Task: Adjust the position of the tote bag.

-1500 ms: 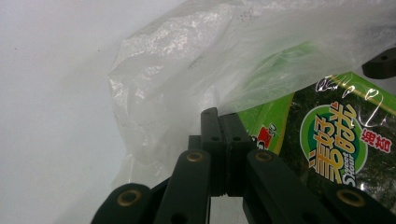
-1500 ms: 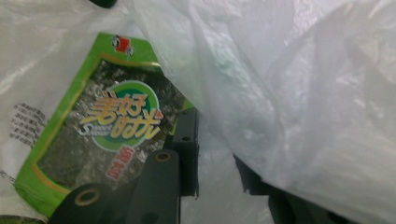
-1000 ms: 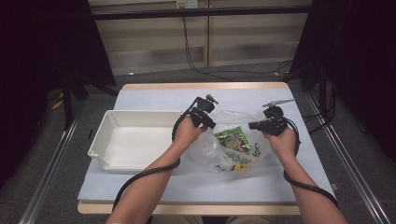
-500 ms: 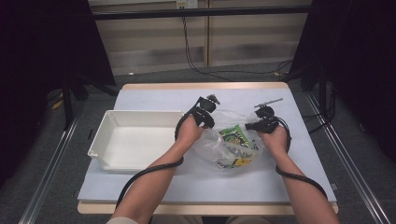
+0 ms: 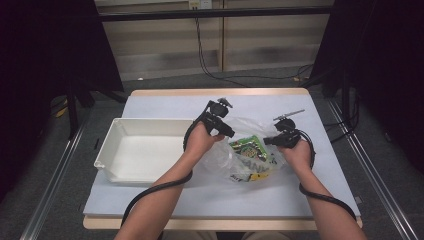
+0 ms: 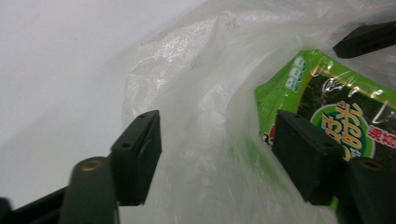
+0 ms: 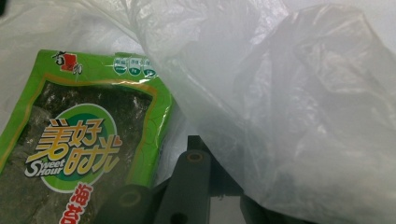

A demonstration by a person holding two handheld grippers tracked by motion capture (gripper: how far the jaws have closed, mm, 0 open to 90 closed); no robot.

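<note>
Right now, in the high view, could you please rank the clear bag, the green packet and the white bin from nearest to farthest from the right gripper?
1. Clear bag, at the right gripper.
2. Green packet, inside the bag, just left.
3. White bin, far left of the table.

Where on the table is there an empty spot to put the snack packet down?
The white tray is bare inside, left of the plastic bag. The table is free along its far edge behind the tray and bag, and along the near edge in front of them. It is crowded in the middle right, where the left gripper, right gripper and snack packet meet.
</note>
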